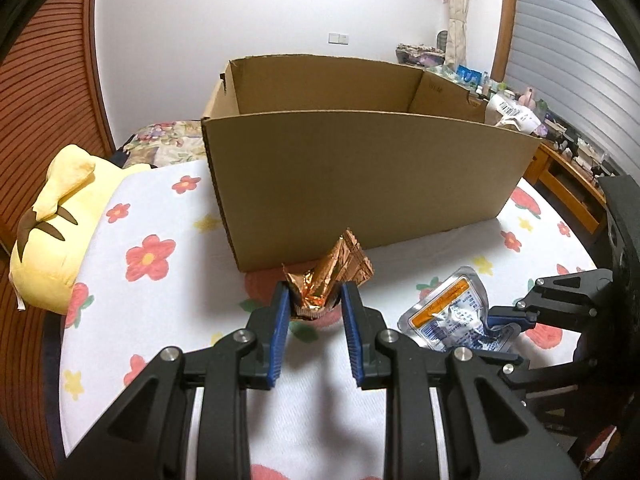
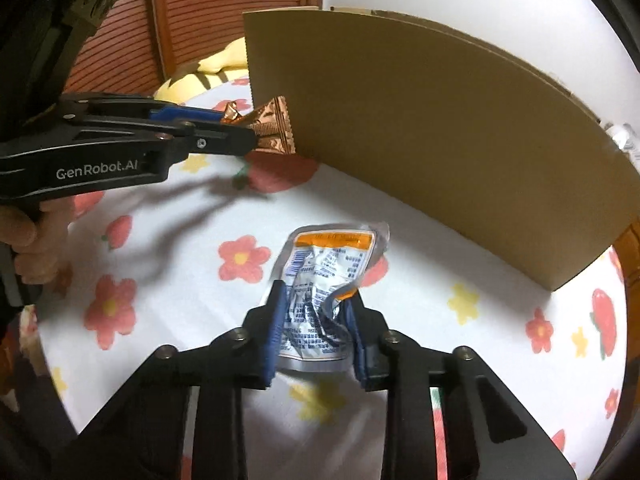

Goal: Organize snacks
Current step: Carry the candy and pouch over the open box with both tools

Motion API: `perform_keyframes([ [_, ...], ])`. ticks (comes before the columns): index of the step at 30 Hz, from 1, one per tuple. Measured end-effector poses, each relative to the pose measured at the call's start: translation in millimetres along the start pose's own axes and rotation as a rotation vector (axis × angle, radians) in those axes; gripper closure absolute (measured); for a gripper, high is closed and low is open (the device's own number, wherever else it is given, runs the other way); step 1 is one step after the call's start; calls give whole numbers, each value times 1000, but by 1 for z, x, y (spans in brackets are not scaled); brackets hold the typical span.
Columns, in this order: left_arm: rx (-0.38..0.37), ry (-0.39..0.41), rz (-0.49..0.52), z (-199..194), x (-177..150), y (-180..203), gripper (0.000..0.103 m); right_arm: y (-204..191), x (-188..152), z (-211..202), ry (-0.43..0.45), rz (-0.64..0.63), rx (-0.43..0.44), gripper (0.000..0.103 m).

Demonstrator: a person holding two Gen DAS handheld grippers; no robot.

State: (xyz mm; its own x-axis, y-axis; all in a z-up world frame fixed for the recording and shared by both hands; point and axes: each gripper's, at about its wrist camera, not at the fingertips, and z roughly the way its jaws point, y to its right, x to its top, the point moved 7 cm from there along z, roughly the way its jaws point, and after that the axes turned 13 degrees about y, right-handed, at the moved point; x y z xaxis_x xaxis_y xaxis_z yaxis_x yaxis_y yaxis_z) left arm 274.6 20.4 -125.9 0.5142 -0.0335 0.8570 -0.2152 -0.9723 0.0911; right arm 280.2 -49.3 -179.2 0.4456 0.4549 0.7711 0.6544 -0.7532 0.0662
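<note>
We're mid-pickup, a snack in each gripper, both in front of the open brown cardboard box (image 1: 360, 168) on the flowered bedsheet (image 1: 168, 320). Left gripper (image 1: 314, 304) is pinching the crinkled copper foil packet (image 1: 328, 276), jaws nearly closed. Right gripper (image 2: 316, 312) is clamping the silver pouch with orange label (image 2: 328, 264), jaws narrow, pouch crumpling. Next we're probably lifting both over the box rim and releasing inside.

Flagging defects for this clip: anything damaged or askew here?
Both snacks look crumpled: the copper foil packet buckles between the left gripper fingers, and the silver pouch creases in the right gripper. The cardboard box stands square.
</note>
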Motion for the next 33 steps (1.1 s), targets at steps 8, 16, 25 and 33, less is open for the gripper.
perform_keyframes([
  [8,-2,20,3,-12,5,3,79,-15,0,-14,28,-8,9,81],
  [16,-23,83,24,-31,36,18,79,2,22,-52,124,7,-9,81],
  [25,-40,167,67,-41,91,37,79,33,77,-99,277,5,-48,81],
  [33,-25,175,77,-22,115,38,79,60,110,-109,339,14,-73,81],
])
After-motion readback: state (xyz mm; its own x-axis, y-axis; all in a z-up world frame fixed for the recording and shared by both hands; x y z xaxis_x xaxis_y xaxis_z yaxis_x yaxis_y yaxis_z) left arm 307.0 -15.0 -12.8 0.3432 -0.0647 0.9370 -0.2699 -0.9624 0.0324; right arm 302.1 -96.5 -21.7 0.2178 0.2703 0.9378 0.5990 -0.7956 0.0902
